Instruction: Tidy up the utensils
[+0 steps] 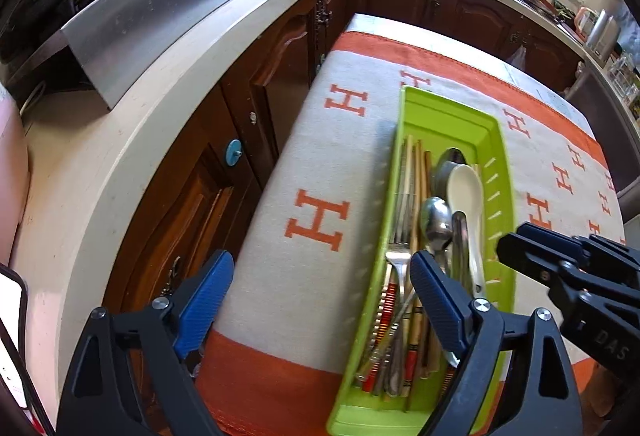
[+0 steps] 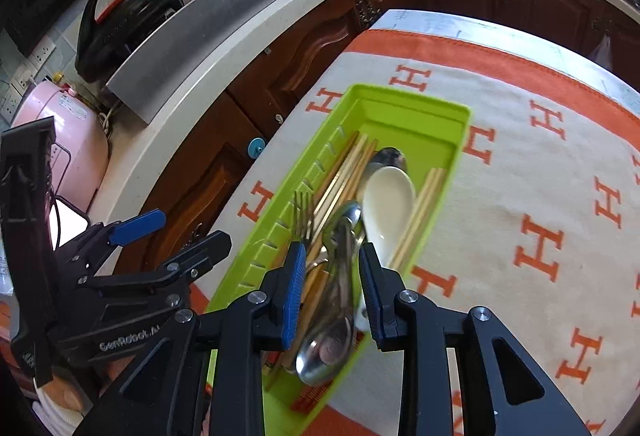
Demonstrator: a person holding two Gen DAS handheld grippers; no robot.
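Left tongs [image 1: 322,300]: black plastic frame with triangular cut-outs, silver round screws at the pivots, blue ribbed pads [image 1: 436,306] on both fingers. Right tongs [image 2: 332,292]: same black frame, silver screws, blue ribbed pads [image 2: 292,296]. White "GenRobot.AI" lettering on the left tongs' body in the right wrist view; part-lettering "DAS" on the right tongs' body in the left wrist view.

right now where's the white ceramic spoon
In the green tray, lying along its right side in the right wrist view, the white ceramic spoon sits between the metal spoons and a pair of chopsticks.
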